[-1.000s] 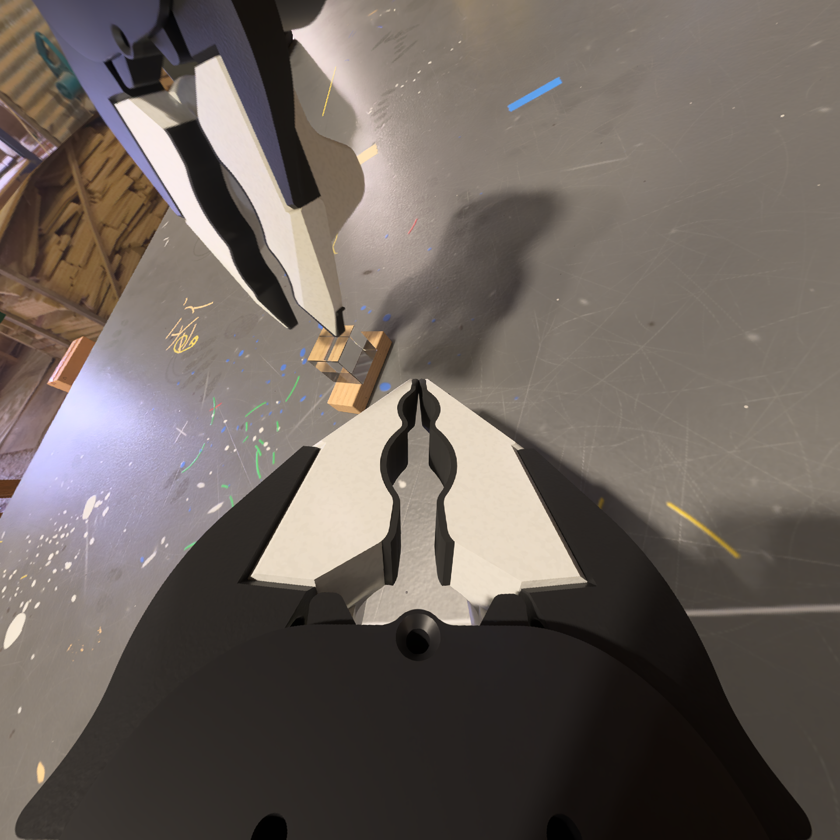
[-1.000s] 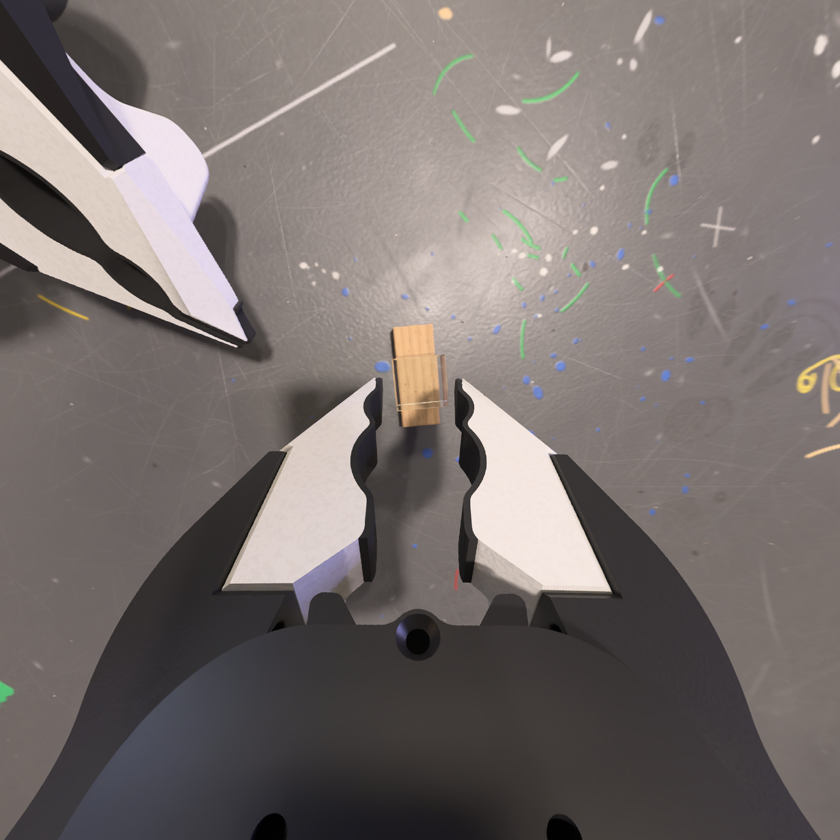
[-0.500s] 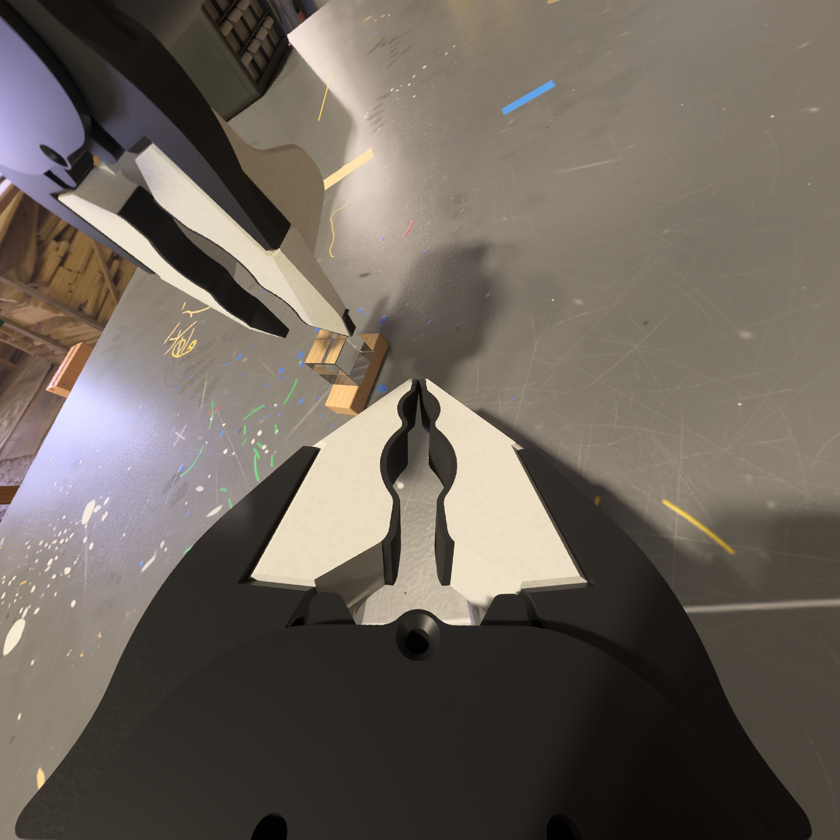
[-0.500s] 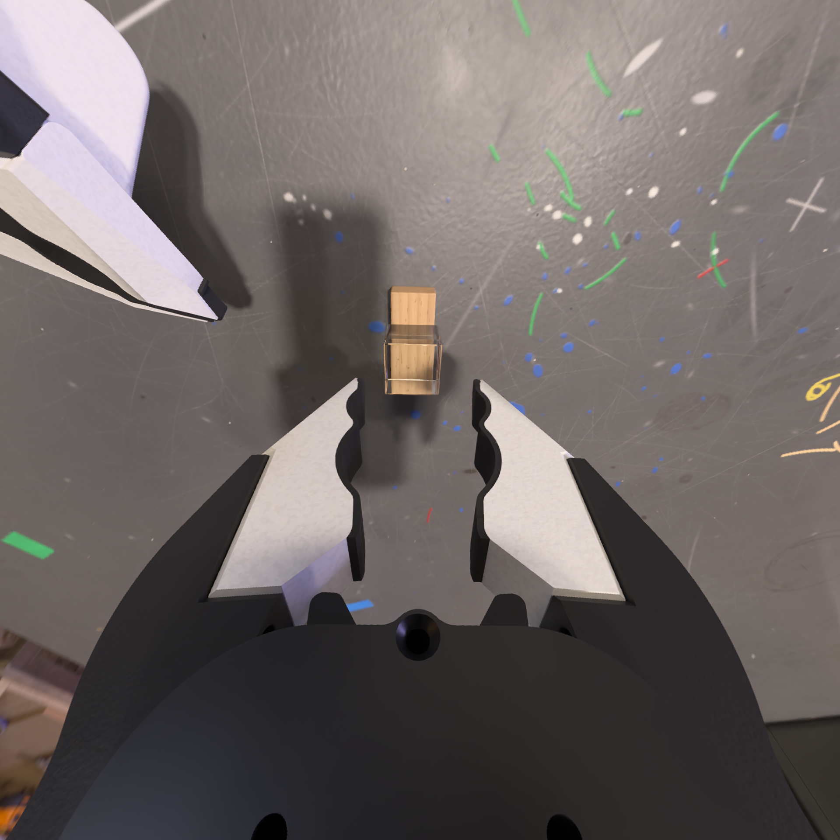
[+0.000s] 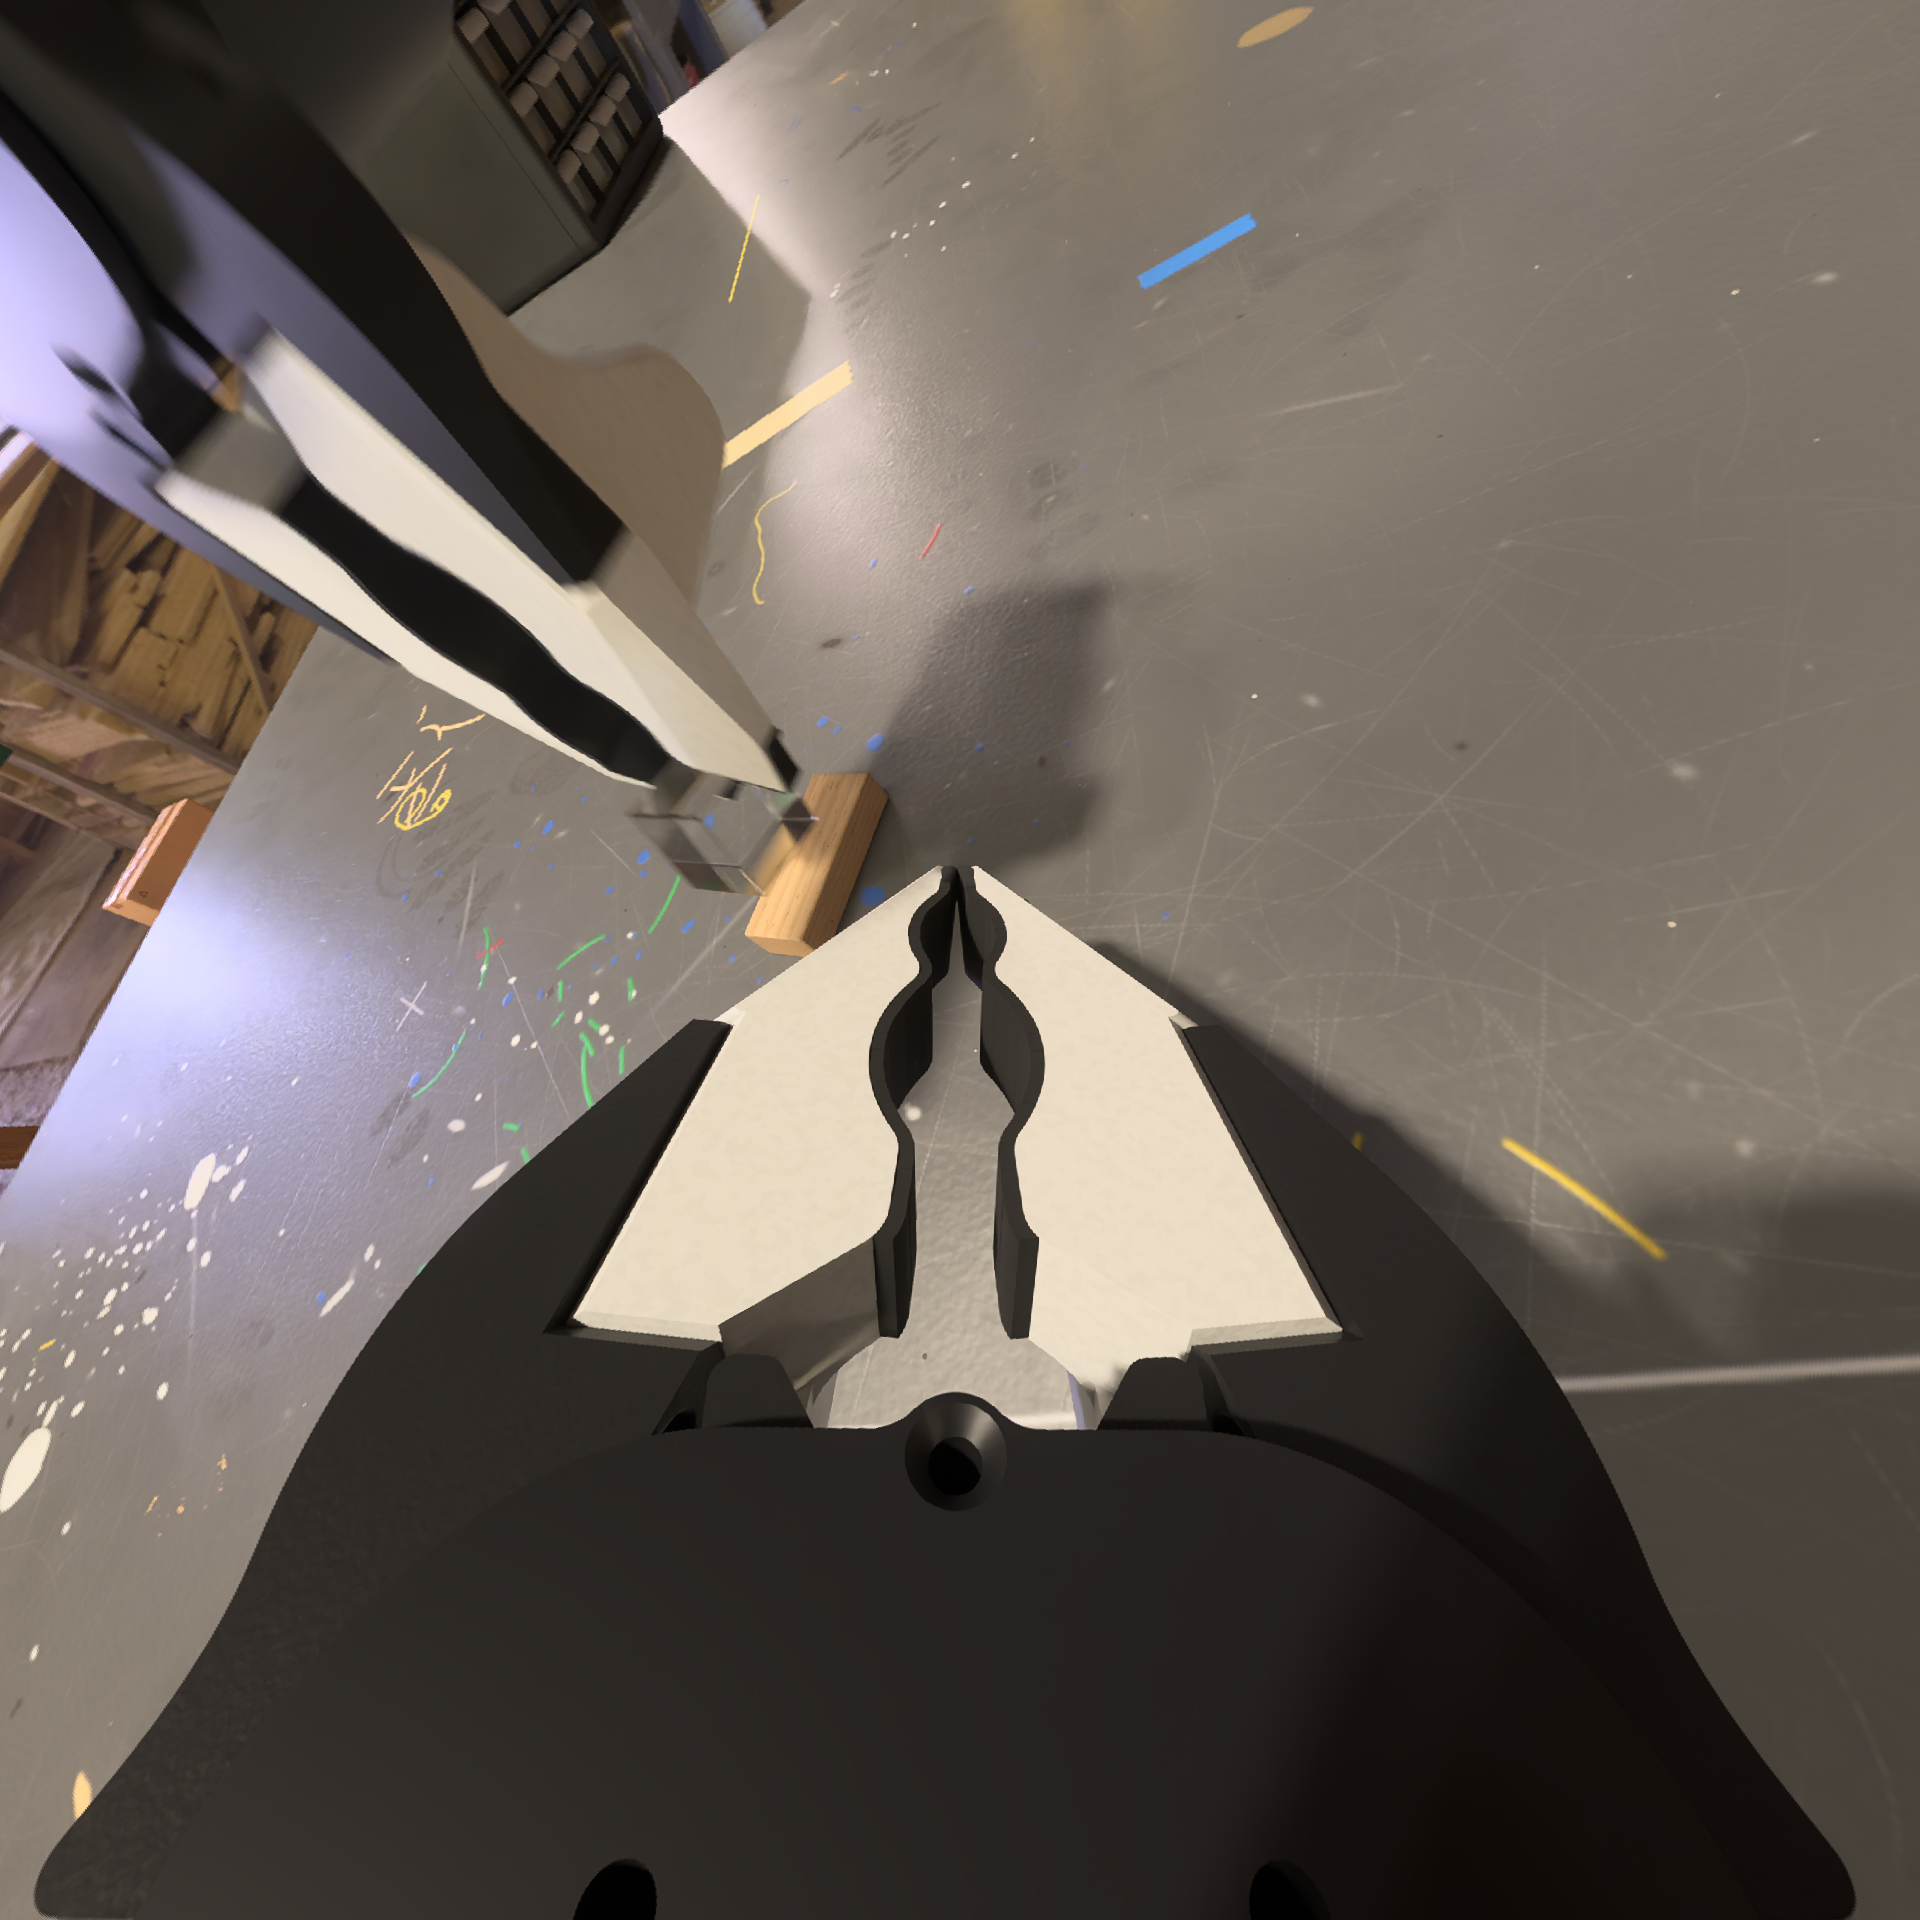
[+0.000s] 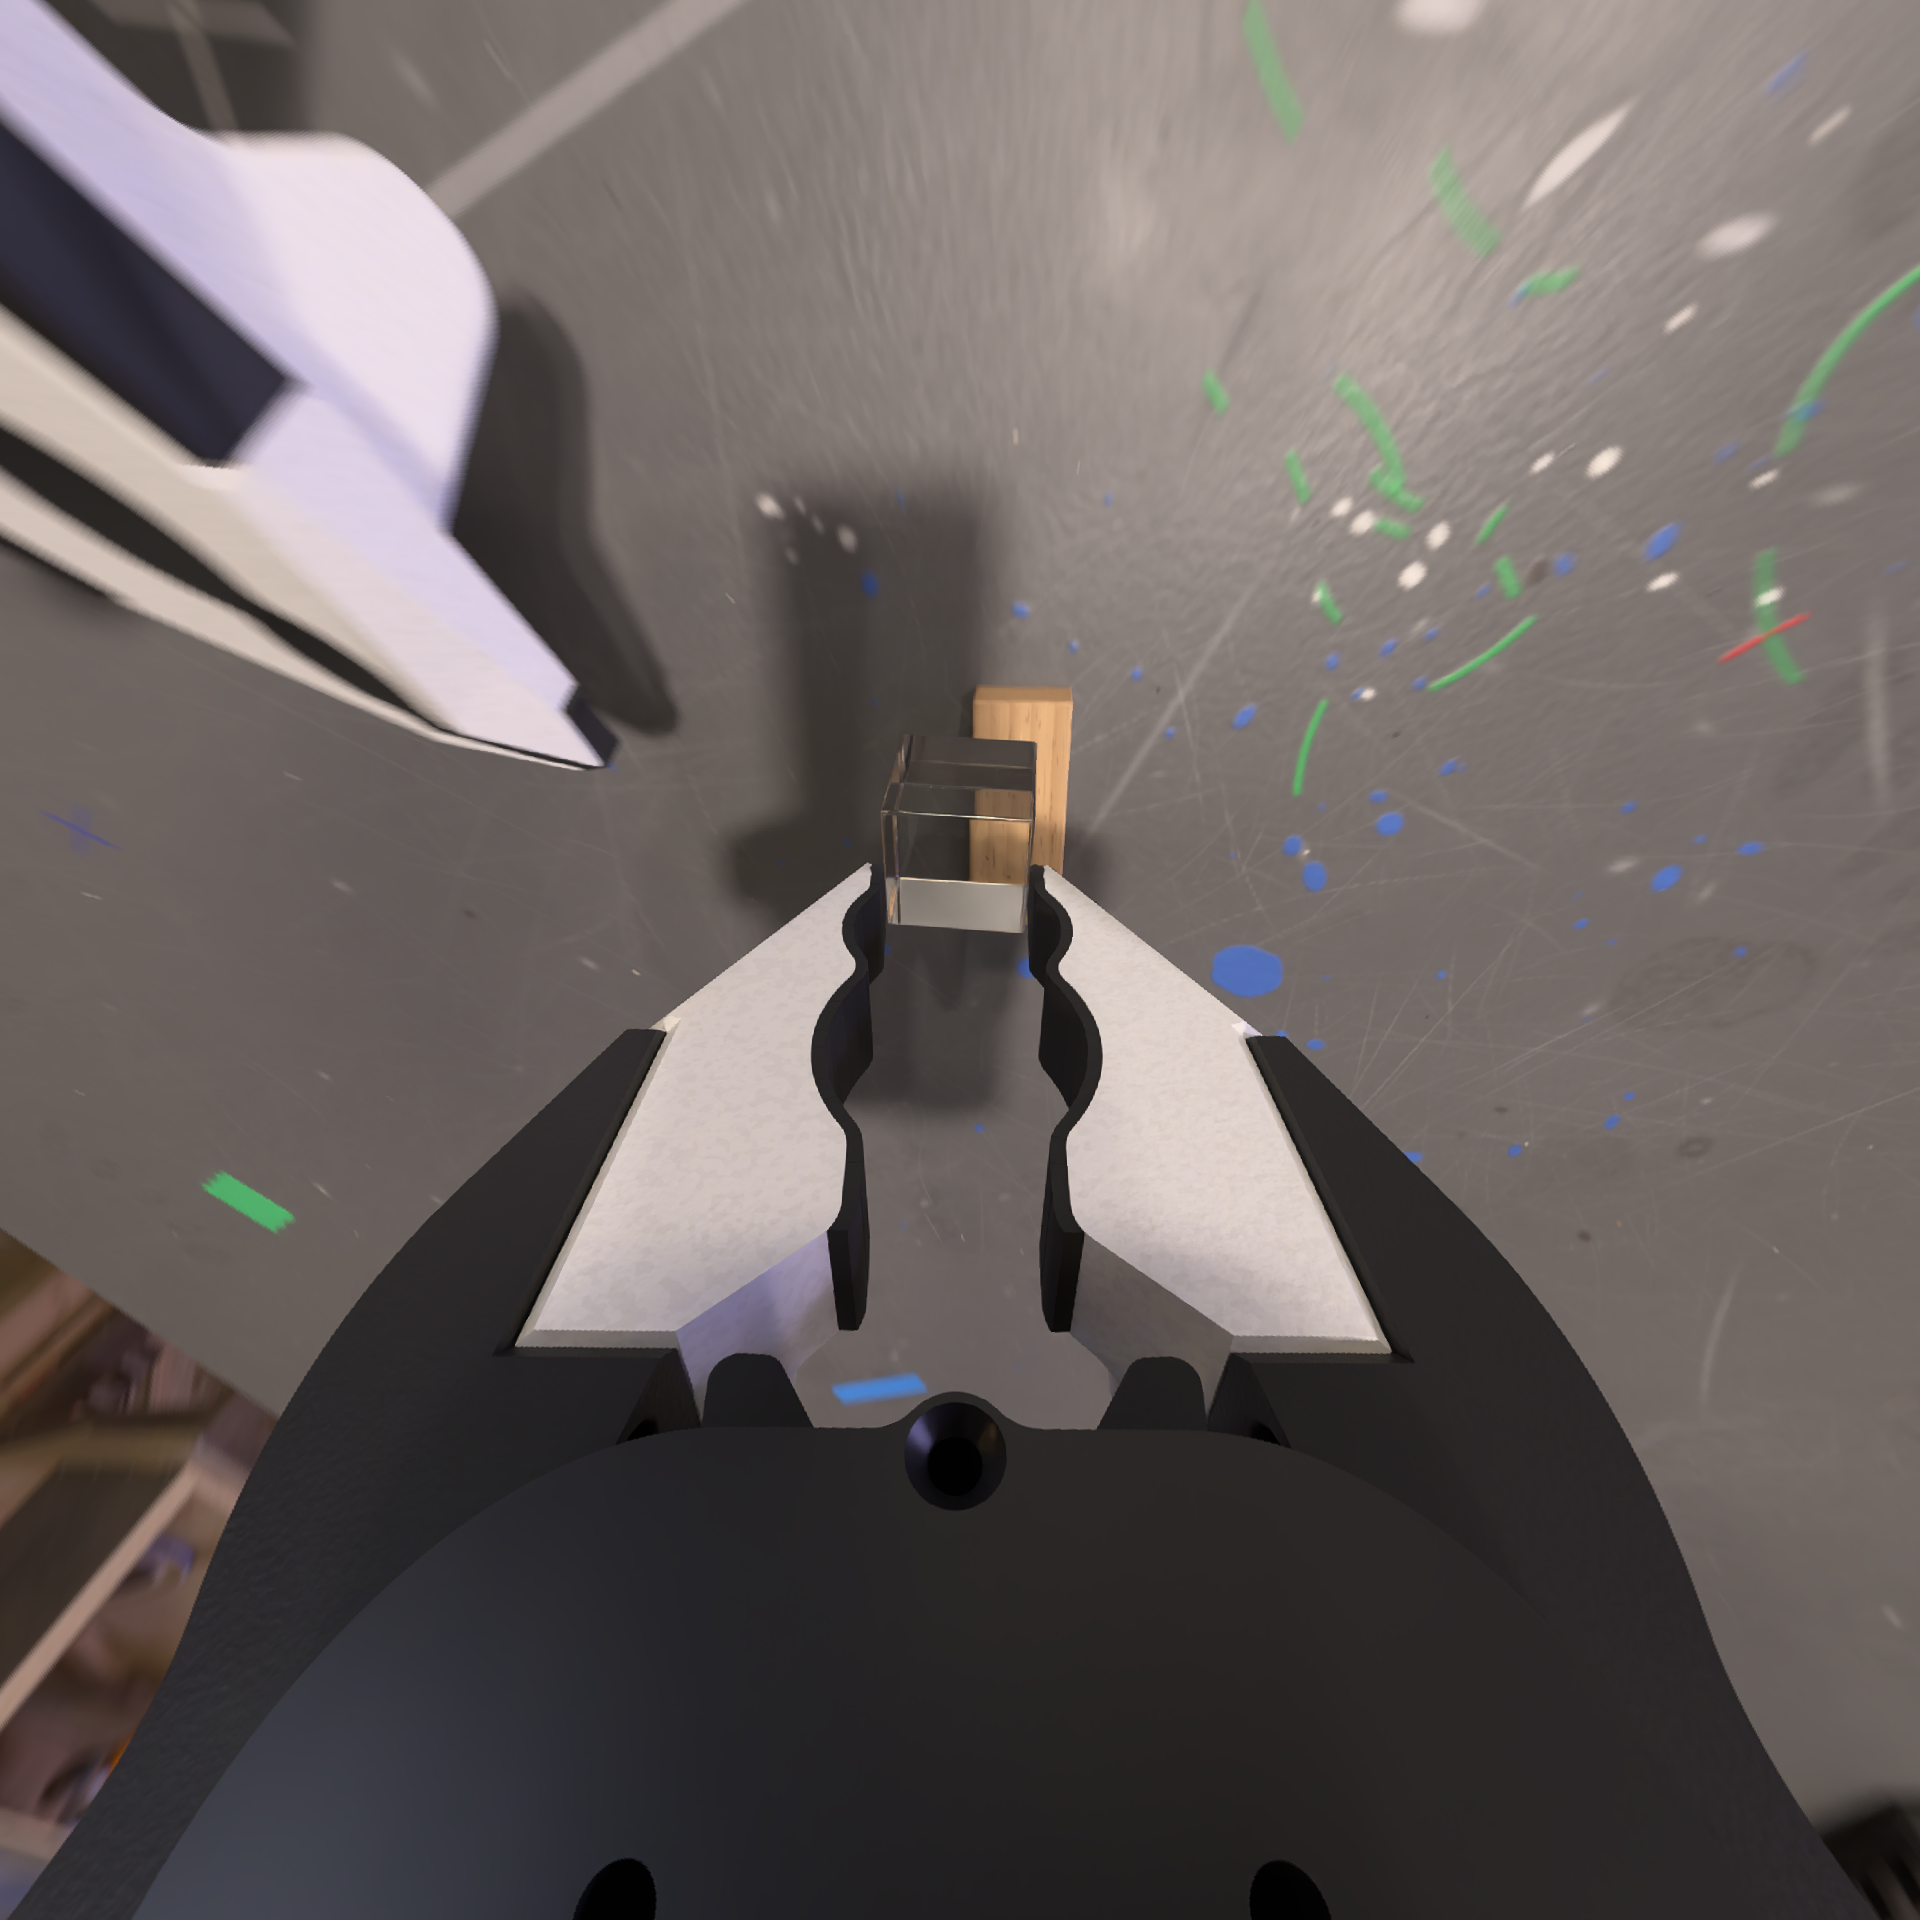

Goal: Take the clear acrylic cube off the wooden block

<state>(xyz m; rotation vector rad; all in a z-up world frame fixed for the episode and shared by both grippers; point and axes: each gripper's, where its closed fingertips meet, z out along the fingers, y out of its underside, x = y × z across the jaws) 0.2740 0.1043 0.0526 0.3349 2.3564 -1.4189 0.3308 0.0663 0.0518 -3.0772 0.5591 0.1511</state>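
The clear acrylic cube sits between my right gripper's fingertips, which are shut on its two sides. The wooden block lies flat on the grey table just behind it. In the left wrist view the cube hangs at the tips of the right gripper, shifted left of the wooden block and apparently raised off it. My left gripper is shut and empty, with its tips just right of the block. It also shows blurred at the upper left of the right wrist view.
The grey table is scratched and flecked with paint. Its edge runs down the left side of the left wrist view. Wooden shelving and a dark drawer cabinet stand beyond it.
My right gripper moved in around the cube, shut on it and drew it off the wooden block. My left gripper has stayed shut in the same place.
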